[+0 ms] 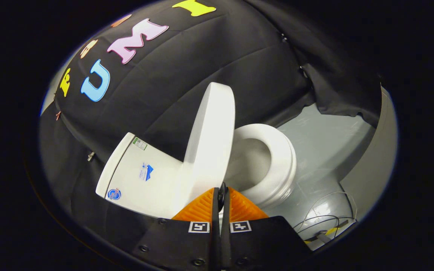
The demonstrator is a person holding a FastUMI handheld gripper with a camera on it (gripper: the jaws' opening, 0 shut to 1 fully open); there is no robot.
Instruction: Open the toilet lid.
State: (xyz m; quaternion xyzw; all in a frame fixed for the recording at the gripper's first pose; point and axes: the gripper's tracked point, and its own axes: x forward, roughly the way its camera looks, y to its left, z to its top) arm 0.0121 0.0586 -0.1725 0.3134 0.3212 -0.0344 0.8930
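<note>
A white toilet stands just ahead of my fingers, seen tilted. Its lid [212, 135] is raised upright, leaning back toward the tank [138, 177]. The seat [277, 158] lies down around the open bowl [249, 160] to the right of the lid. My gripper [221, 195] is shut, its two fingers pressed together with nothing between them. The fingertips sit close to the lower edge of the lid, near the hinge; I cannot tell whether they touch it.
Black cloth wall hangs behind and to the left of the toilet. A grey floor [326, 143] spreads to the right of the bowl. Thin cables [326, 220] and a small yellow-and-black object lie on the floor near my right finger.
</note>
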